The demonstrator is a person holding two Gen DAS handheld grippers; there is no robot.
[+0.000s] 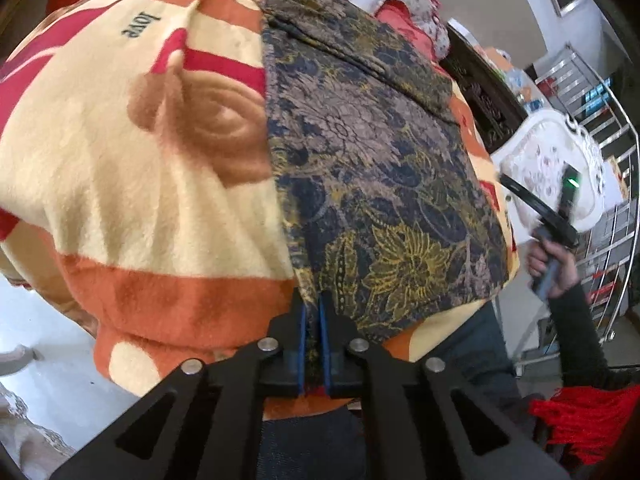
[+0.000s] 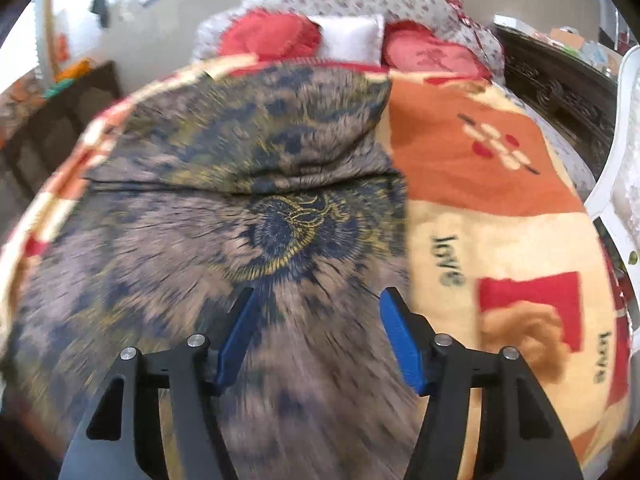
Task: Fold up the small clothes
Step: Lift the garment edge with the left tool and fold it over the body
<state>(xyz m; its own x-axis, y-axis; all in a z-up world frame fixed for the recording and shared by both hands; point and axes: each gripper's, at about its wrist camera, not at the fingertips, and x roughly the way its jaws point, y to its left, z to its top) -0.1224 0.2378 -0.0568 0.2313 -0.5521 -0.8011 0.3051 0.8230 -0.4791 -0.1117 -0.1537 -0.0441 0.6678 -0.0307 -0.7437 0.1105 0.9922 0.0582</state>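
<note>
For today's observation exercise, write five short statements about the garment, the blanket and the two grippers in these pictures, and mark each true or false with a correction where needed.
1. The left gripper has its jaws closed on the near edge of the patterned garment. True.
2. The right gripper is clamped on the garment. False: its jaws are wide apart, with nothing between them.
3. The garment lies on a blanket printed with the word "love". True.
4. The garment is plain white. False: it has a dark blue, grey and yellow floral pattern.
5. A white pillow sits between red cushions at the far end. True.
</note>
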